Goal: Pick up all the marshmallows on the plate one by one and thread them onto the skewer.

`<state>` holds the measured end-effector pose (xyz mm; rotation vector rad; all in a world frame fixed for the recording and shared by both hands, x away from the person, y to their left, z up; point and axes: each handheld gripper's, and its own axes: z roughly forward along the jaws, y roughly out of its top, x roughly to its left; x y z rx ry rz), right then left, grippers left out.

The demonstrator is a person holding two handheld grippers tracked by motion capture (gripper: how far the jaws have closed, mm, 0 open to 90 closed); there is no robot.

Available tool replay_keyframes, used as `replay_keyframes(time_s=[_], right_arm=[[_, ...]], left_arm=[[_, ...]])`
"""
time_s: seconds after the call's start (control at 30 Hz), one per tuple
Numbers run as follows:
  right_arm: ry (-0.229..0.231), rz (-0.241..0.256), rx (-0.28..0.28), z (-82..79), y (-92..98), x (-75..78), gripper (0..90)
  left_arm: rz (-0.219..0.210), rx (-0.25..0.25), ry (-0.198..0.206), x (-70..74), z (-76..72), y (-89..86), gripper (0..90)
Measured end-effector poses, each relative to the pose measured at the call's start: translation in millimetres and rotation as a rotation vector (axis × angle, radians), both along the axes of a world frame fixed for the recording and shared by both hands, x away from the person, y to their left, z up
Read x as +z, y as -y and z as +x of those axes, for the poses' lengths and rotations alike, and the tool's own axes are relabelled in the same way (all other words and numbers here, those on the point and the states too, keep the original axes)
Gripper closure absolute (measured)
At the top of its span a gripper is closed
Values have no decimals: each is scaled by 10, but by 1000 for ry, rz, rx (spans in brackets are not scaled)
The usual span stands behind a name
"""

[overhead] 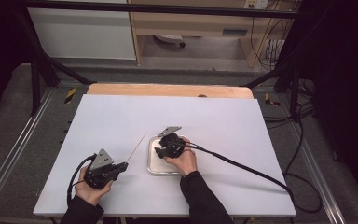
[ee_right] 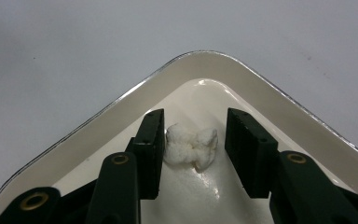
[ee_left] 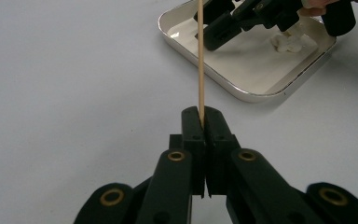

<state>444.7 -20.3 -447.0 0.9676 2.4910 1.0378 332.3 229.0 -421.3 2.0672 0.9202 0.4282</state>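
a lab or test room is suggested: a white-topped work table with a pale wooden edge is enclosed by a black metal frame, loose black cables are trailed over grey carpeted flooring, and yellow-black hazard tape marks are seen beside aluminium floor rails.

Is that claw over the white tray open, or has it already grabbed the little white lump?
Open. The right gripper has its jaws on either side of the popcorn-like piece in the tray, with a gap showing on one side.
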Motion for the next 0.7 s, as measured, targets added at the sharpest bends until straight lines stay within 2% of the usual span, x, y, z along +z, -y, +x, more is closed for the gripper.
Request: replay_keyframes(time_s=[0.4,0.53,0.7], right_arm=[[-6,0,-18,-15,9,10,708],[-9,26,-17,-10,24,15,727],[-7,63,-10,-32,85,113,732]], left_arm=[[-1,-2,3,5,-10,8,887],[-1,-3,4,4,-11,10,887],[-8,-6,9,10,-22,22,887]])
